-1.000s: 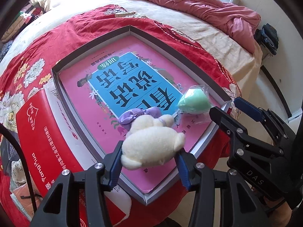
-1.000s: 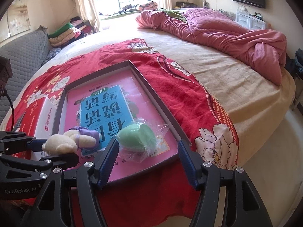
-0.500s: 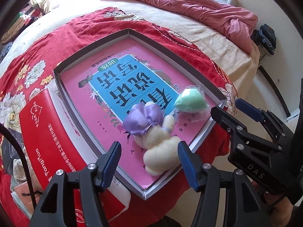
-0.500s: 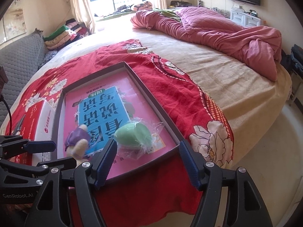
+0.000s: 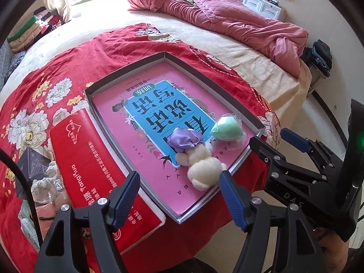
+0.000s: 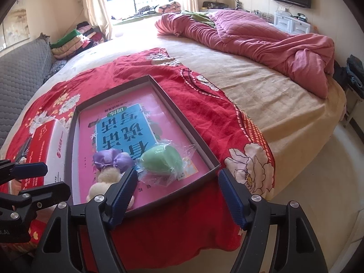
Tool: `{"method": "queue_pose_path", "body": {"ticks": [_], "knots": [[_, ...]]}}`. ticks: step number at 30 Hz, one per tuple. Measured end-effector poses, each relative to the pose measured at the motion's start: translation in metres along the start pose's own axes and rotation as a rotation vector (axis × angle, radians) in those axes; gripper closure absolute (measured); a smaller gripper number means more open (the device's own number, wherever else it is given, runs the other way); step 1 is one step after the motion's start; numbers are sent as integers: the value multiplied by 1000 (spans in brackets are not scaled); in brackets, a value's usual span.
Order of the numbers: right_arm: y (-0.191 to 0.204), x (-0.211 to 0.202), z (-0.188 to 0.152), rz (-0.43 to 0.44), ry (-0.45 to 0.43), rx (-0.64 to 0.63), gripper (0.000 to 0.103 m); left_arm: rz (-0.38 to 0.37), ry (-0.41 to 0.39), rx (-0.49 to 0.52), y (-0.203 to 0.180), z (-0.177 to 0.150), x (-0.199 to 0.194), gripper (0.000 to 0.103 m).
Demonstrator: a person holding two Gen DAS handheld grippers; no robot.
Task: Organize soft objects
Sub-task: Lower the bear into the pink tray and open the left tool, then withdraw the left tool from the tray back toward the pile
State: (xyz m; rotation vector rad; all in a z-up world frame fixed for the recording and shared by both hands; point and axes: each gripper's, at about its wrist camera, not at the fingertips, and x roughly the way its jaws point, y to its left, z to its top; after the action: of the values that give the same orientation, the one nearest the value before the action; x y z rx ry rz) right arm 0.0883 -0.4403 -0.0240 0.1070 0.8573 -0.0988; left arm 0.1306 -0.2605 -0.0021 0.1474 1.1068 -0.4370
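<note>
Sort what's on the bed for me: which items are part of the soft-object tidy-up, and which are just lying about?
Part of the job:
- cream plush toy with purple bow, lying in the tray
- green soft egg in clear wrap, in the tray
- shallow grey tray

Just lying about:
- red box beside the tray
- pink quilt
- folded clothes by the window

A small cream plush toy with a purple satin bow (image 5: 200, 161) lies on its side inside the shallow grey cardboard tray (image 5: 127, 72), near the tray's front corner, its bow end pointing toward the tray's middle. Just beside it, toward the tray's right wall, rests a soft green egg-shaped sponge in clear crinkled plastic wrap (image 5: 226, 130), close to the bow. Both sit on the tray's pink-and-blue printed floor.
</note>
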Motion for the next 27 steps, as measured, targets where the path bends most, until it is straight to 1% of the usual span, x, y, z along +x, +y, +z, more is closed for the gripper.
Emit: {"method": "queue_pose_path", "body": {"ticks": [10, 14, 19, 27], "knots": [[14, -22, -2, -20, -37, -16, 27, 23, -45, -37, 13, -17, -23, 28], [23, -32, -1, -10, -59, -29, 27, 44, -67, -54, 21, -24, -34, 27], [39, -44, 0, -9, -79, -60, 26, 52, -83, -81, 36, -33, -47, 27], [71, -61, 4, 17, -104, -114, 26, 71, -117, -131, 59, -47, -69, 27]]}}
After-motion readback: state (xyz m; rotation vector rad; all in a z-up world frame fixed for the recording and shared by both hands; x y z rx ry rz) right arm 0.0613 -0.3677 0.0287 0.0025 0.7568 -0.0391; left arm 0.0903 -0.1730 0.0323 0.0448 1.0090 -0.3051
